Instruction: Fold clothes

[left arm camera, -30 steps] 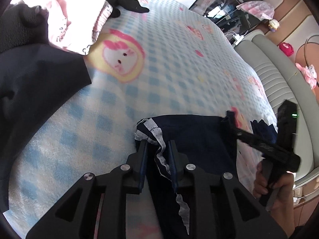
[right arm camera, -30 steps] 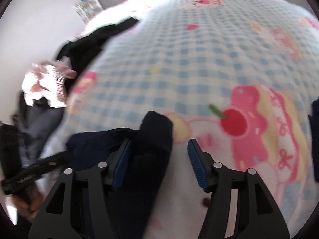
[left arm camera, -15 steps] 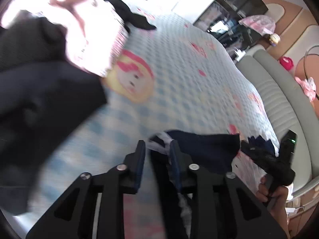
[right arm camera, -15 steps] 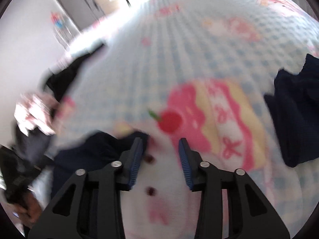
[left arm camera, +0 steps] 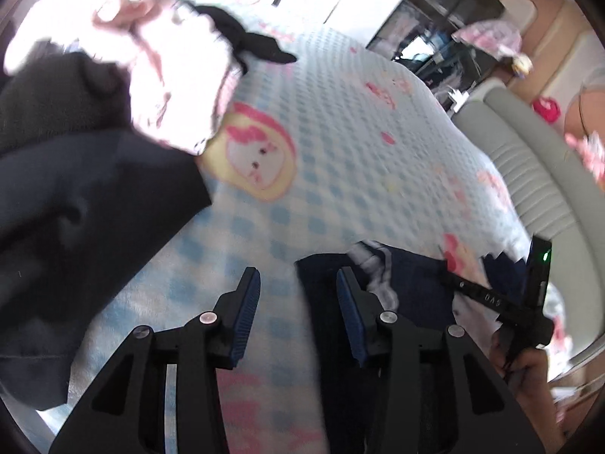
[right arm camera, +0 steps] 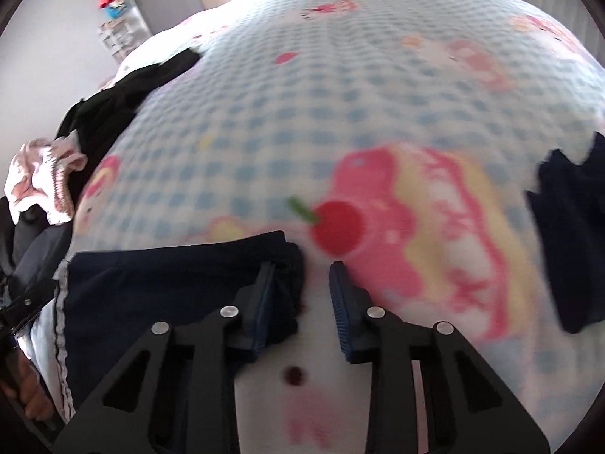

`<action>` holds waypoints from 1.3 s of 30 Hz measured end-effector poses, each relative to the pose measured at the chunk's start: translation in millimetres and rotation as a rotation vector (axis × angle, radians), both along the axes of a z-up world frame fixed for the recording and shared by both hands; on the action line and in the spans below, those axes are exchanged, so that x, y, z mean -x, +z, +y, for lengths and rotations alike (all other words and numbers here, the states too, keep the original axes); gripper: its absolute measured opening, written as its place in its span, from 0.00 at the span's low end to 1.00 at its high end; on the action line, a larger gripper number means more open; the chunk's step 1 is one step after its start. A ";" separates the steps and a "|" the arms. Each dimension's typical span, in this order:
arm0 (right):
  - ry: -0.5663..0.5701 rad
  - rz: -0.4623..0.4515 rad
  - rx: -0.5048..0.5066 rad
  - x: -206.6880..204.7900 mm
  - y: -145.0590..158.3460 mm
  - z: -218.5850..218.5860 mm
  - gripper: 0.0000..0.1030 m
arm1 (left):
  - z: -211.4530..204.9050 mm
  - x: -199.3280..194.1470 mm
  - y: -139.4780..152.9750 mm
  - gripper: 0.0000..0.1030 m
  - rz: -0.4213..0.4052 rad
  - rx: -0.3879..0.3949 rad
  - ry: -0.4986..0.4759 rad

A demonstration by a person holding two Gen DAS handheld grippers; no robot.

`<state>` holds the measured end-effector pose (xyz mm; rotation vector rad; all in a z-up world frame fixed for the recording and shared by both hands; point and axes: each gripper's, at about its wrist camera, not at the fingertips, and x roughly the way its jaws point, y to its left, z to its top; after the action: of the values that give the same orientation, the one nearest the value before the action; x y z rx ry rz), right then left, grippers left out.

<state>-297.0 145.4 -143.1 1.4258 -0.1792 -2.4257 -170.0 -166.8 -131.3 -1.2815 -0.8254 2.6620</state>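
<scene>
Ahead of the left gripper [left arm camera: 298, 291], in the left wrist view: jaws parted, nothing between them. Navy garment [left arm camera: 408, 283] just right of the right finger, flat on the checked blanket [left arm camera: 340, 143], white lace trim [left arm camera: 374, 276] showing. Dark clothes pile [left arm camera: 75, 196] well off to the left.

In the right wrist view: right gripper [right arm camera: 302, 295] spread, grasping nothing — garment's corner touching its left finger, cloth extending leftward. Second navy piece [right arm camera: 571, 242] far right.

Judged light, limp, non-slip; best taken at hemmed corners, where layers bunch. Fold stage not determinable.
</scene>
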 end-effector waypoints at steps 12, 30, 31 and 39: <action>0.022 -0.035 0.057 -1.0 -2.8 9.2 0.43 | 19.3 39.5 -10.7 0.16 -0.054 -0.120 -0.130; 0.033 -0.060 0.030 -17.4 4.4 -12.5 0.56 | -15.0 43.8 -6.7 0.61 -0.122 -0.167 -0.093; 0.029 -0.073 0.071 -15.3 1.8 -10.4 0.65 | -13.3 44.6 -11.8 0.67 -0.126 -0.220 -0.118; 0.078 -0.047 0.105 1.9 4.2 -13.5 0.09 | 26.6 69.7 -6.3 0.10 -0.130 -0.087 -0.220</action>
<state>-298.9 131.8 -138.9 1.4177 -0.2534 -2.2862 -239.7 -140.2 -137.6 -1.4436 -0.7565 2.3697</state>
